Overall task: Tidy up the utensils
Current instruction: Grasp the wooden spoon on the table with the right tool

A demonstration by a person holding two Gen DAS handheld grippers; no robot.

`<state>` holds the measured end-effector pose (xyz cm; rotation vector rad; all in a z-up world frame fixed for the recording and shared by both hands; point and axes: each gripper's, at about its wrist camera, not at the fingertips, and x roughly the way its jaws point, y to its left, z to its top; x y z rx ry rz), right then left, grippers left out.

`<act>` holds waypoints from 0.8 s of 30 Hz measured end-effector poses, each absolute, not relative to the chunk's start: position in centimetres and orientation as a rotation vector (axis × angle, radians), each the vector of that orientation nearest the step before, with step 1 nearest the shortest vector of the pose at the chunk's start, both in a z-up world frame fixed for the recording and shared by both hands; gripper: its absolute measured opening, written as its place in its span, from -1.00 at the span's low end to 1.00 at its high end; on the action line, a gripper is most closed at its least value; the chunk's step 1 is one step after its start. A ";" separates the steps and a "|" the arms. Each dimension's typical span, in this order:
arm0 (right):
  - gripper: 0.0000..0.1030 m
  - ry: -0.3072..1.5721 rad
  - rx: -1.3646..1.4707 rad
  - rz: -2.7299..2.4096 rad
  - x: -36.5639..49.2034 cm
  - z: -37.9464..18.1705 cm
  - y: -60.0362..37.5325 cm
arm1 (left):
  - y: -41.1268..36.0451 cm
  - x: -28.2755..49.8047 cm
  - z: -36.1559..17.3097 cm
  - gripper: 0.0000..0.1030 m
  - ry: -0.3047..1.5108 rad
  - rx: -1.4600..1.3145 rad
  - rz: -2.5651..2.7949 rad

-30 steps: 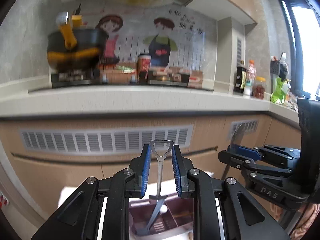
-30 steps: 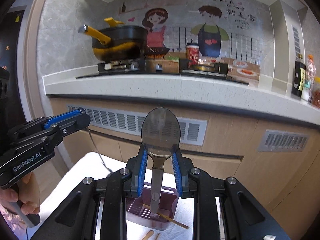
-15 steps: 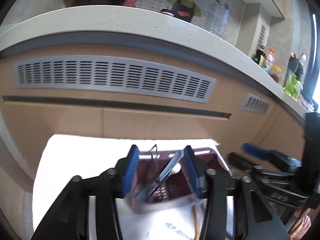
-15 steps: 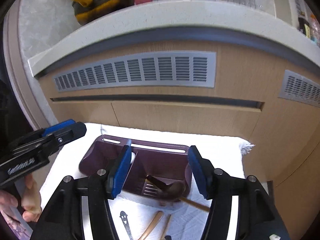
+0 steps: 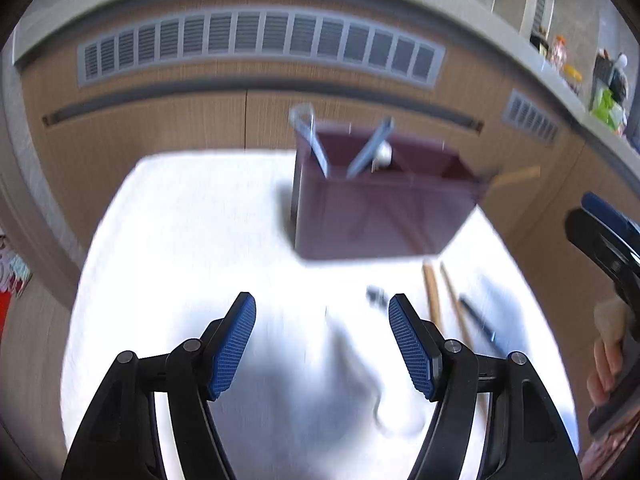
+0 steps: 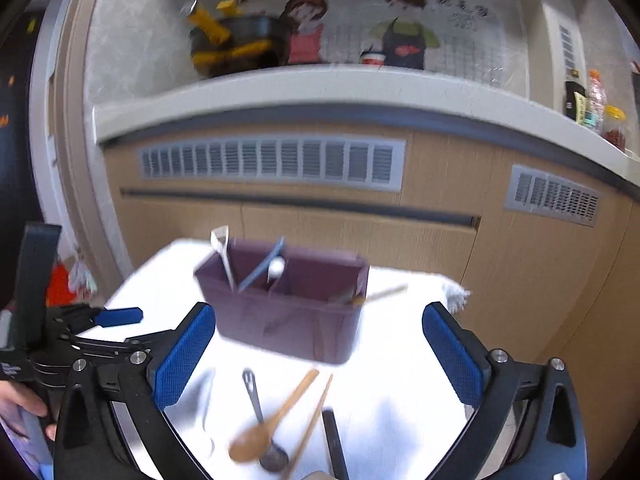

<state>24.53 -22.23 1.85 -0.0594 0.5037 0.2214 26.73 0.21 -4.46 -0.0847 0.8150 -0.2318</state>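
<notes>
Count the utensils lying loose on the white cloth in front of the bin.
4: a wooden spoon, a metal spoon, a wooden stick and a black handle, all near the front edge. More may lie hidden below the frame.

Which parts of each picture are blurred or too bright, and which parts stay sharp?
Left wrist view: the white cloth is overexposed, the purple caddy is motion-smeared, and the left gripper stays sharp. Right wrist view: the wooden spoon and the pot are smeared; the right gripper is crisp; fisheye bends the counter edge.
</notes>
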 end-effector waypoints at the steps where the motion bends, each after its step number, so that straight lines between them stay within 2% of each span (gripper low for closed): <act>1: 0.99 0.527 -0.073 0.216 24.5 1.2 -22.1 | 0.4 26.2 -5.0 0.37 0.833 -0.083 -0.226; 9: 0.99 0.709 -0.060 0.246 25.8 -3.8 -20.2 | 3.3 23.4 -7.5 0.39 0.880 -0.115 -0.146; 10: 0.94 0.733 -0.063 0.247 26.2 -4.5 -19.8 | 3.7 23.4 -7.5 0.39 0.883 -0.127 -0.140; 11: 0.87 0.773 -0.074 0.242 26.8 -5.4 -19.2 | 4.2 23.4 -7.6 0.39 0.885 -0.140 -0.134; 13: 0.27 0.844 -0.102 0.237 27.7 -6.9 -18.3 | 4.7 23.5 -7.6 0.39 0.887 -0.155 -0.127; 14: 0.12 0.887 -0.110 0.237 28.2 -7.8 -17.9 | 5.0 23.5 -7.7 0.39 0.887 -0.162 -0.125; 15: -0.13 0.929 -0.102 0.241 28.6 -8.7 -17.6 | 5.2 23.4 -7.8 0.39 0.887 -0.168 -0.126; 16: -0.19 0.953 -0.085 0.242 28.8 -9.3 -17.6 | 5.3 23.5 -7.8 0.39 0.887 -0.171 -0.129; 22: -0.22 1.002 -0.024 0.222 29.6 -10.9 -17.9 | 4.7 23.7 -8.1 0.39 0.906 -0.163 -0.144; 24: -0.36 0.997 -0.033 0.222 29.5 -10.9 -18.1 | 4.1 23.9 -8.2 0.39 0.915 -0.153 -0.153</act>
